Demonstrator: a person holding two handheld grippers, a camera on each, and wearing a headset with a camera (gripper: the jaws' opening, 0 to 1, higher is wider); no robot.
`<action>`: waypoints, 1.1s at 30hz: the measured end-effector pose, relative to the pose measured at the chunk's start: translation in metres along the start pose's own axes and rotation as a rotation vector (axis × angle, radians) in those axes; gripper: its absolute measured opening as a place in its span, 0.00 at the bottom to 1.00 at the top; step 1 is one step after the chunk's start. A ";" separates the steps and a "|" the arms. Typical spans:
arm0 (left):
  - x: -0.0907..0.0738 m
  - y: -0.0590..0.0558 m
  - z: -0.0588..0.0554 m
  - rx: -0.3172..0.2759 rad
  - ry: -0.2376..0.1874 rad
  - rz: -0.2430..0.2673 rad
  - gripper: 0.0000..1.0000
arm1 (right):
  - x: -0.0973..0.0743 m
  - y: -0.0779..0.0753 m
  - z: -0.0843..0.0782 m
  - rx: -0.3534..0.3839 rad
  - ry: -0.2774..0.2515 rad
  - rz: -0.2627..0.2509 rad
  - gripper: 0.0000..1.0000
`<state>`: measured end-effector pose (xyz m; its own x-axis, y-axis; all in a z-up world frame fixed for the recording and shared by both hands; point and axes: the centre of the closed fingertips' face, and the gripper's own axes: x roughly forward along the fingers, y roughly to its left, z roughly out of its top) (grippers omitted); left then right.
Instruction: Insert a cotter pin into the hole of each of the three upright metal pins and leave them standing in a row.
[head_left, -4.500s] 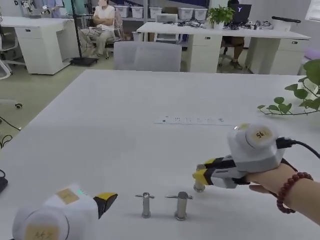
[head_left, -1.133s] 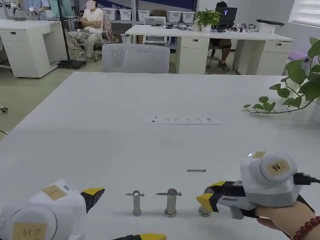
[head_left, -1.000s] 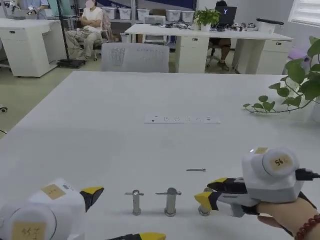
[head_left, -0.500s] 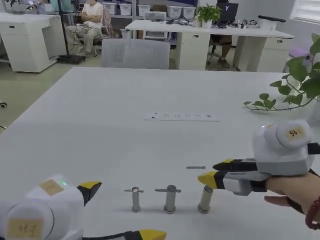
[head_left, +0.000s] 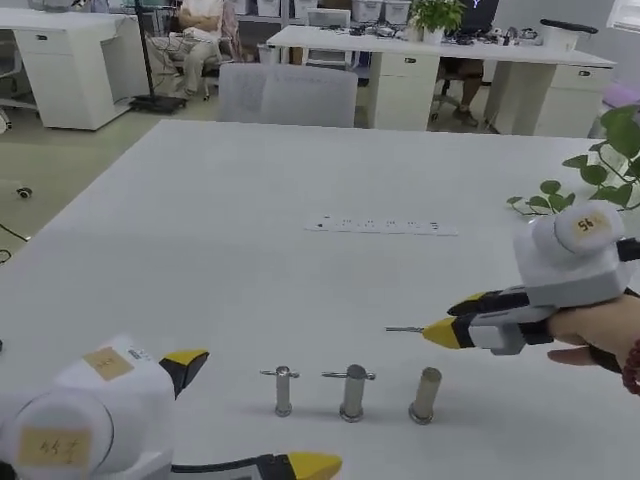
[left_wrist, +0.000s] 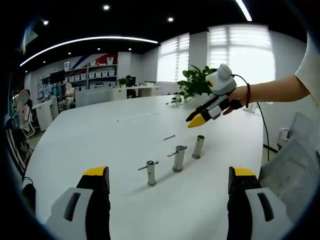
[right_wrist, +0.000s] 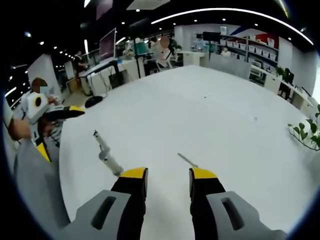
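3 upright metal pins (head_left: 352, 392), row — 2 cottered, 1 bare; loose cotter pin (head_left: 404, 329) just ahead of right gripper (head_left: 452, 317); it and left gripper (left_wrist: 167, 175) — jaws apart, empty.

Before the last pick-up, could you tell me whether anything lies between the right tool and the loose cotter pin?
Nothing visible does. The loose cotter pin lies on bare table just ahead of the open right tool, and the upright pins stand off to one side of that path.
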<state>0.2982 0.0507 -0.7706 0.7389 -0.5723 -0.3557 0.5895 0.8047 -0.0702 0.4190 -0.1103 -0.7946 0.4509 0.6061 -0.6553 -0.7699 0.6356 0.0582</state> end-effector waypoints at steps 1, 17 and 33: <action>0.000 0.000 0.000 0.000 0.001 0.001 0.99 | 0.003 -0.001 -0.002 -0.016 0.021 0.008 0.34; 0.000 0.006 -0.004 -0.003 0.016 0.013 0.96 | 0.040 -0.023 -0.016 -0.183 0.188 0.044 0.26; 0.000 0.010 -0.004 -0.017 0.014 0.013 0.93 | 0.064 -0.035 -0.022 -0.305 0.262 0.088 0.19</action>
<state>0.3027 0.0592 -0.7752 0.7418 -0.5595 -0.3698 0.5742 0.8147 -0.0808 0.4652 -0.1046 -0.8548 0.2773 0.4844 -0.8297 -0.9168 0.3916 -0.0777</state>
